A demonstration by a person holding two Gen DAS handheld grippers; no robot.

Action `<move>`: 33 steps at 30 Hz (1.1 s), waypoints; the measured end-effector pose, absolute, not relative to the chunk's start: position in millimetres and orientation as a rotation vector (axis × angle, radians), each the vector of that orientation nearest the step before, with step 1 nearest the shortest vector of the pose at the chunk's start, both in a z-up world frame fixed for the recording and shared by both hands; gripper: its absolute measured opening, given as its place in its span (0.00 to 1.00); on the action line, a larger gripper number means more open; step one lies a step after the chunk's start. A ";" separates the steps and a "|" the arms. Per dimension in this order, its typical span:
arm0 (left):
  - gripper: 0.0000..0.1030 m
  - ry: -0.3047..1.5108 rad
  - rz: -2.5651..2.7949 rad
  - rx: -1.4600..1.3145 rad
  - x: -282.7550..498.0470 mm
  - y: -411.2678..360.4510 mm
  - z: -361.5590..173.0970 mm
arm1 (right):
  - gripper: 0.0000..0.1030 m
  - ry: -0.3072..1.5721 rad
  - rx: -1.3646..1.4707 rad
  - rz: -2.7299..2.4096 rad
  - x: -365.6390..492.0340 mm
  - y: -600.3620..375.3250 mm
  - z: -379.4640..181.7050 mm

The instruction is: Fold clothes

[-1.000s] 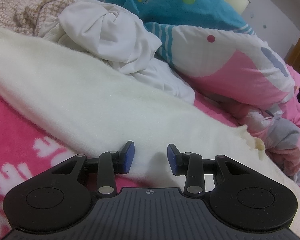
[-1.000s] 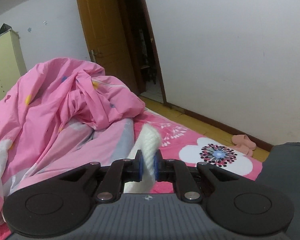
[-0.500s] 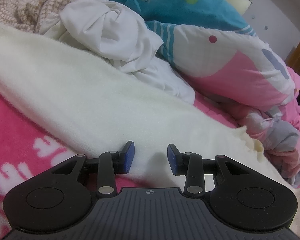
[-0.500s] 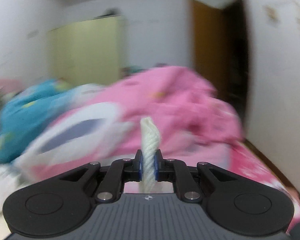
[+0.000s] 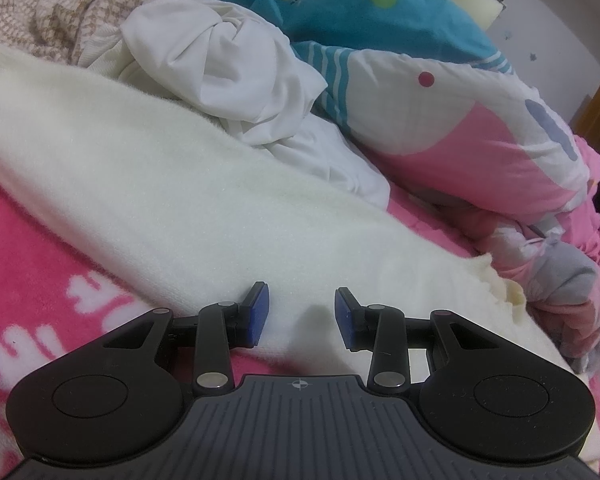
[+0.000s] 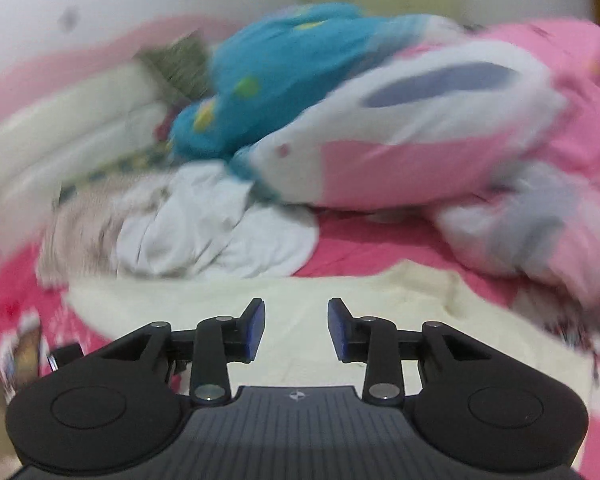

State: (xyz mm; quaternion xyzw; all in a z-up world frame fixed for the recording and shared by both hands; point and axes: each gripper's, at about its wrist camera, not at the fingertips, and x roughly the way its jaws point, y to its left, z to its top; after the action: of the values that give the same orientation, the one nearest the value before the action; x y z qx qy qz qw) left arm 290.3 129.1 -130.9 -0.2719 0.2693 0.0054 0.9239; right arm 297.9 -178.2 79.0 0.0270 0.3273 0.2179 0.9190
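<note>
Over the cream garment (image 6: 300,344), right claw (image 6: 296,330) tilts down, opening, empty; left claw (image 5: 302,314) parted, empty.

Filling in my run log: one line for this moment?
left gripper: open over cream garment | right gripper: opening, nothing between fingers | fold: unfinished

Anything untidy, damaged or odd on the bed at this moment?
Nothing looks damaged. The cream knit garment lies spread flat across the pink bedspread, but behind it a white garment and a beige patterned one sit crumpled in a heap against the bunched duvet. The right wrist view is motion-blurred.
</note>
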 end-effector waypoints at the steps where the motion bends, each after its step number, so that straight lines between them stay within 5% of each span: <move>1: 0.36 0.552 0.012 -0.558 290.3 129.0 -130.5 | 0.36 0.665 0.108 0.418 292.8 -195.4 80.4; 6: 0.38 0.526 -0.012 -0.593 284.4 132.1 -121.5 | 0.37 0.630 0.345 0.240 224.8 -290.5 54.1; 11: 0.41 0.549 -0.246 -0.550 275.5 112.6 -96.4 | 0.37 0.675 0.245 0.070 170.7 -325.4 -7.5; 23: 0.40 0.790 -0.326 -0.341 318.9 21.7 -90.3 | 0.36 0.614 0.216 0.125 183.7 -325.8 -77.2; 29: 0.08 0.766 -0.240 -0.275 319.0 9.2 -88.5 | 0.36 0.629 0.268 0.184 192.6 -326.1 -108.3; 33: 0.02 0.733 -0.160 -0.252 315.3 3.4 -81.1 | 0.36 0.615 0.399 0.228 192.4 -344.8 -115.4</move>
State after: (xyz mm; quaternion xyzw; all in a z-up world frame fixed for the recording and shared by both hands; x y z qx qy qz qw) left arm 315.3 3.4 -81.1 -0.1226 0.3570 -0.0778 0.9228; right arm 192.4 -344.8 -115.4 0.1945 0.2998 0.1113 0.9273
